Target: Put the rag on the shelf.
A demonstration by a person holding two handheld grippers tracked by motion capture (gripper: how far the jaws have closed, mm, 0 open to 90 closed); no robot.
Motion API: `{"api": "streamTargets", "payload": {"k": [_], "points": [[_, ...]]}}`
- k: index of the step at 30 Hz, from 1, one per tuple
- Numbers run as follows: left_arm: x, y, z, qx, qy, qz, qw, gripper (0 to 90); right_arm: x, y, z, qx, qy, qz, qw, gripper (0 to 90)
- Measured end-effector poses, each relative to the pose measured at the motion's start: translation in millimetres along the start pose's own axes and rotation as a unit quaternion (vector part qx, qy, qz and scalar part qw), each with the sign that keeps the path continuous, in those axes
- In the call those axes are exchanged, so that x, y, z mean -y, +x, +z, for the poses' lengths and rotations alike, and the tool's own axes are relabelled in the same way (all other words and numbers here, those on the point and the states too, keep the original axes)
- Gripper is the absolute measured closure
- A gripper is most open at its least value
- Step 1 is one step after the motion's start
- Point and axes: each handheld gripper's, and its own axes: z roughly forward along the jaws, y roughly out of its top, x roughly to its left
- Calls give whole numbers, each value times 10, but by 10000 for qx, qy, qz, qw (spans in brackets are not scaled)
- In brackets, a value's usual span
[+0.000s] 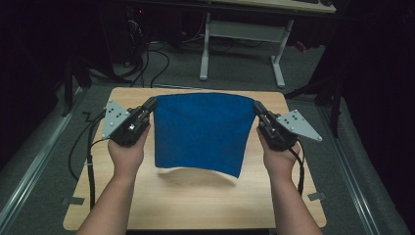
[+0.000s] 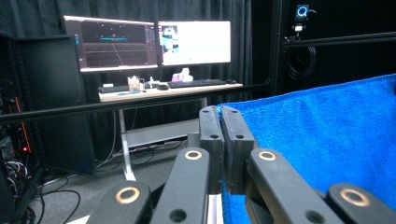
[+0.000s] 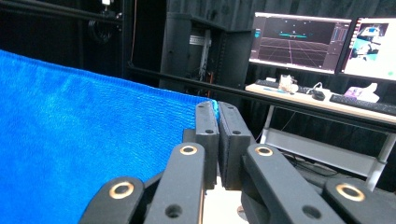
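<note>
blue cloth (image 1: 200, 132) | held taut by 2 top corners | hanging above wooden table, lower edge curling

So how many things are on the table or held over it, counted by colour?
Blue: 1, the blue cloth, held up by its two top corners.
Black: 2, the left gripper and the right gripper, each shut on a corner.
Light wood: 1, the table itself.
Total: 4
</note>
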Motion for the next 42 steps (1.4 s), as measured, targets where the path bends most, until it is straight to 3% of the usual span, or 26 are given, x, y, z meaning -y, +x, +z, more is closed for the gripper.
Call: {"api": "streamTargets", "payload": {"k": [4, 10, 17, 24, 29, 34, 37, 42], "points": [[-18, 10, 77, 22, 46, 55, 10000, 886, -4, -63, 18, 10, 28, 55, 10000, 888], [-93, 136, 296, -7, 192, 135, 9997, 886, -39, -220, 130, 104, 158, 233, 9996, 889], [-184, 254, 561, -108, 436, 278, 9986, 886, -133, -337, 334, 215, 220, 205, 9993, 889], [-225, 345, 807, -237, 642, 523, 9963, 886, -171, -460, 618, 360, 320, 198, 9986, 890], [-232, 417, 973, -349, 806, 780, 9931, 885, -177, -540, 813, 429, 452, 182, 9979, 890], [-172, 505, 1116, -491, 906, 830, 9912, 886, -176, -589, 1039, 451, 620, 194, 9969, 890], [-112, 585, 1192, -522, 1027, 704, 9908, 885, -149, -618, 1171, 413, 762, 194, 9961, 890], [114, 650, 1303, -529, 1432, 596, 9865, 885, 4, -643, 1376, 436, 1099, 178, 9928, 890]]}}
